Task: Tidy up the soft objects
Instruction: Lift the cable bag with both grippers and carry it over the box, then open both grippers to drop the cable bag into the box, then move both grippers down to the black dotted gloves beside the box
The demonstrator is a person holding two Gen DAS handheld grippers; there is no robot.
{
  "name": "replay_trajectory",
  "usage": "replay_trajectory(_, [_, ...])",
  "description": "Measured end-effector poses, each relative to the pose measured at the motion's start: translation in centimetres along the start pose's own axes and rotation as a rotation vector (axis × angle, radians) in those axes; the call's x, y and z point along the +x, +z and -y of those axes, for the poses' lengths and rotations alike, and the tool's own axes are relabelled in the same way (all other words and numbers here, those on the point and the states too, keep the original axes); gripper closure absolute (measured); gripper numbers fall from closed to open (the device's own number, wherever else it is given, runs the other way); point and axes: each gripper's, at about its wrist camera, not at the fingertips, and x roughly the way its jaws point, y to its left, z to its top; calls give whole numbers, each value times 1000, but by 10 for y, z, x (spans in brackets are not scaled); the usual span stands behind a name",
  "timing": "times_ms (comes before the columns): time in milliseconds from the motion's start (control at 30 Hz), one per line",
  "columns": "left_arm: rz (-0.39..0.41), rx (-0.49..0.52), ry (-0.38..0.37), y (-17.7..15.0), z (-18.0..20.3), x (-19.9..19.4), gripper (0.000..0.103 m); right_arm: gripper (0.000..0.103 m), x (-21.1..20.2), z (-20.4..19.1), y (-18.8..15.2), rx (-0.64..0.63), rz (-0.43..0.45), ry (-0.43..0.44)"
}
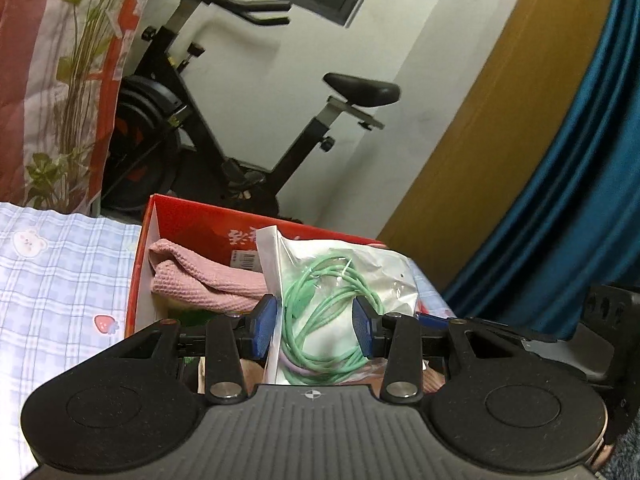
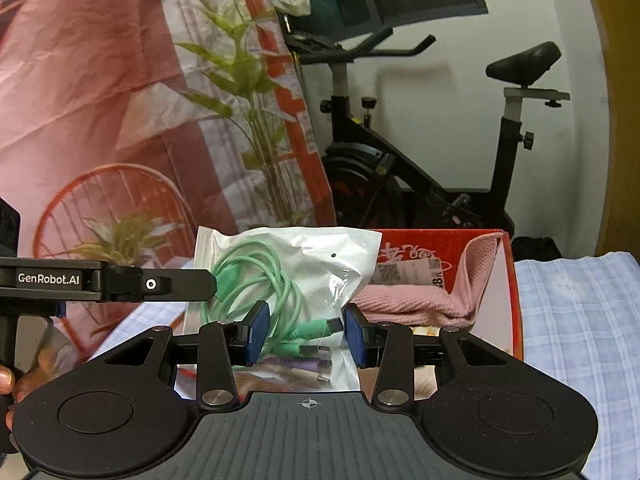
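Both grippers are pinching the same plastic bag (image 2: 280,280) of cables, left gripper (image 1: 316,328) and right gripper (image 2: 304,334) each clamped on it from opposite sides. The bag hangs over the red box (image 1: 138,280), with a pink towel (image 1: 200,276) already inside at about 10 o'clock. Looks like the dropping-in step; next is probably lowering it beside the towel and letting go. An exercise bike (image 1: 224,120) stands behind, out of the way.

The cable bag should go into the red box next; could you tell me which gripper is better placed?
Probably left: the cable bag sits between the fingers of the left gripper, red box open straight ahead; for the right gripper it lies aside.
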Motion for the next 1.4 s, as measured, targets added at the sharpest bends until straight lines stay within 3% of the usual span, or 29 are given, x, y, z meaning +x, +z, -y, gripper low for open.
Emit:
replay_trajectory(67, [-14, 7, 4, 2, -1, 12, 53, 64, 14, 4, 3, -6, -22, -17])
replay_trajectory(233, [-71, 12, 29, -1, -2, 37, 53, 64, 37, 14, 1, -27, -68, -56])
replay_trajectory(500, [-119, 57, 90, -7, -4, 50, 53, 63, 59, 35, -15, 48, -120, -80])
replay_trajectory(733, [-81, 136, 142, -4, 1, 28, 21, 52, 62, 27, -20, -6, -111, -190])
replay_trajectory(1033, [-7, 227, 220, -9, 15, -15, 14, 47, 29, 20, -26, -58, -51, -245])
replay_trajectory(1133, [24, 245, 271, -15, 17, -35, 6, 46, 12, 15, -29, -74, -14, -252])
replay_trajectory(1200, [41, 244, 285, -18, 16, -47, 4, 40, 0, 11, -32, -80, 10, -255])
replay_trajectory(1367, [67, 217, 321, -31, 10, -73, 0, 7, -28, 1, -48, -94, 71, -232])
replay_trajectory(1400, [77, 219, 339, -34, 10, -76, 0, 5, -33, -1, -52, -96, 86, -234])
